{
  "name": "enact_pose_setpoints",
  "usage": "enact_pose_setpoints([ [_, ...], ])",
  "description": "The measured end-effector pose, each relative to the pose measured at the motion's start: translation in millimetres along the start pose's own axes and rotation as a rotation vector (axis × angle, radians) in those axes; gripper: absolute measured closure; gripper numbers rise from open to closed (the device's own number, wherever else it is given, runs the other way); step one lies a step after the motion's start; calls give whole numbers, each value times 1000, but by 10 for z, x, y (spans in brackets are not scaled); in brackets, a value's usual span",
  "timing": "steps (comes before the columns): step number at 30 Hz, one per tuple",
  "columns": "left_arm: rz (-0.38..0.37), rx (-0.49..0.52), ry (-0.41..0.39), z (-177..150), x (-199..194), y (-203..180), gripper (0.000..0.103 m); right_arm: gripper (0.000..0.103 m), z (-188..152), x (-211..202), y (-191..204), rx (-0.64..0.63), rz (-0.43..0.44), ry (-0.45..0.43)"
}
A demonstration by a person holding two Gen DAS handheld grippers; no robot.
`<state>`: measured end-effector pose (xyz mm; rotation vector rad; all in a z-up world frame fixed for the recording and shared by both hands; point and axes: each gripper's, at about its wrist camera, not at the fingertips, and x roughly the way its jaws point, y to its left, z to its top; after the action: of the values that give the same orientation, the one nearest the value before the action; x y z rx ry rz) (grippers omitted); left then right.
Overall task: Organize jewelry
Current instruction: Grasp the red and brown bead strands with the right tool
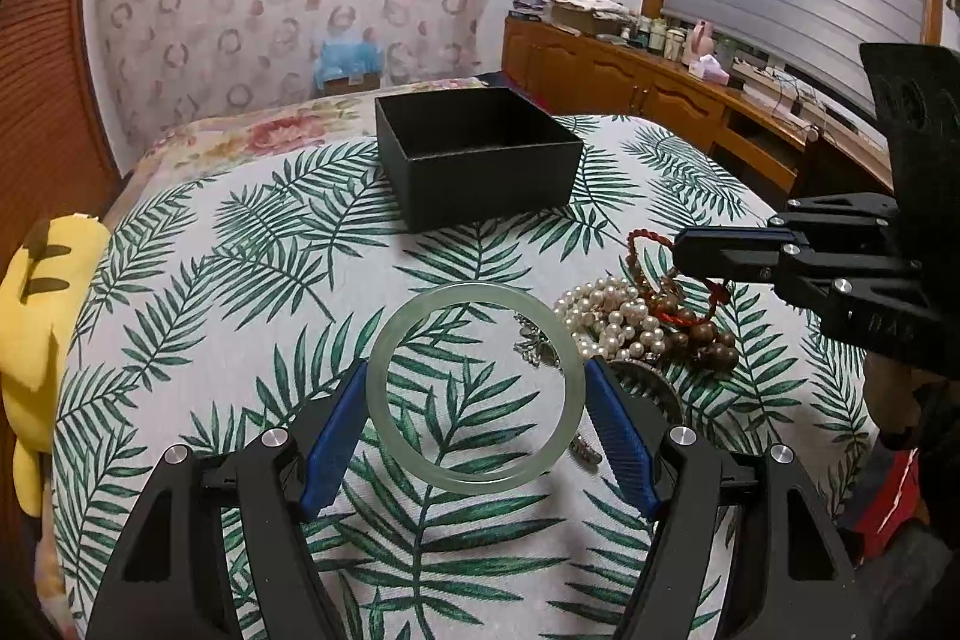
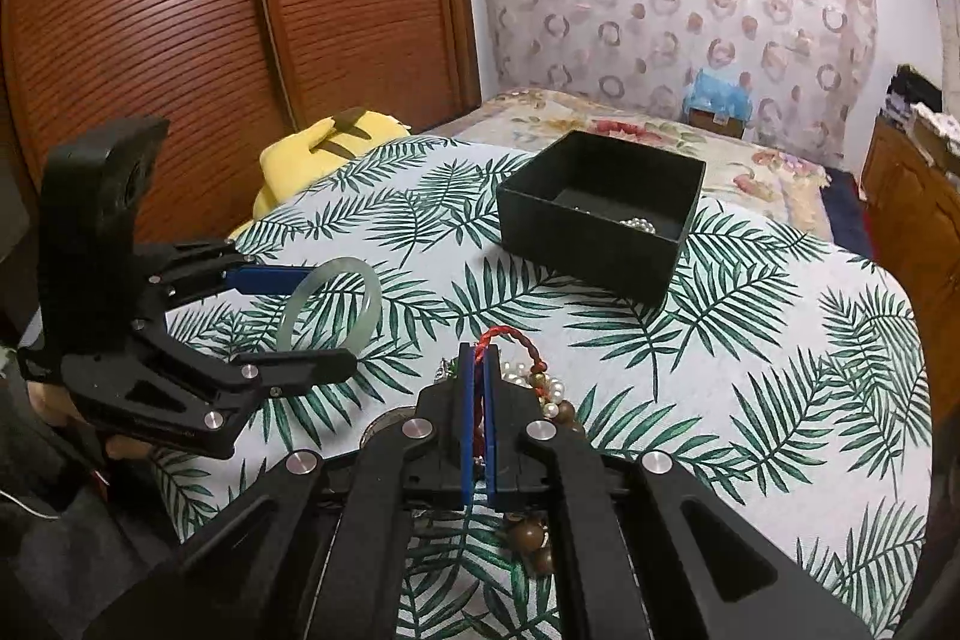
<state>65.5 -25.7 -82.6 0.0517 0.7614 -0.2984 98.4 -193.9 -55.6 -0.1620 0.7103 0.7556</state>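
My left gripper (image 1: 477, 373) is shut on a pale green jade bangle (image 1: 396, 334), held by its sides just above the leaf-print cloth; it also shows in the right wrist view (image 2: 375, 292). My right gripper (image 2: 478, 358) is shut on the red braided cord (image 2: 510, 334) of a wooden bead bracelet (image 2: 537, 550), over a pile of pearl strands (image 1: 618, 316) and brown beads (image 1: 708, 343). An open black box (image 1: 480, 154) stands farther back; a few pearls (image 2: 639, 223) lie inside it.
The leaf-print cloth (image 1: 240, 280) covers a rounded table. A yellow plush toy (image 1: 36, 328) sits at its left edge. A floral bed (image 2: 630, 124), a wooden wardrobe (image 2: 180, 10) and a cluttered sideboard (image 1: 660, 82) stand beyond.
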Motion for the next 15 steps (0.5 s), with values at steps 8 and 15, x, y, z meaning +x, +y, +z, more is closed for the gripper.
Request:
enact_pose_setpoints([
  [8, 1, 1, 3, -36, 1, -10, 34, 100, -122, 176, -183, 35, -64, 54],
  [15, 1, 0, 2, -47, -6, 2, 34, 99, -140, 225, -225, 53, -60, 61],
])
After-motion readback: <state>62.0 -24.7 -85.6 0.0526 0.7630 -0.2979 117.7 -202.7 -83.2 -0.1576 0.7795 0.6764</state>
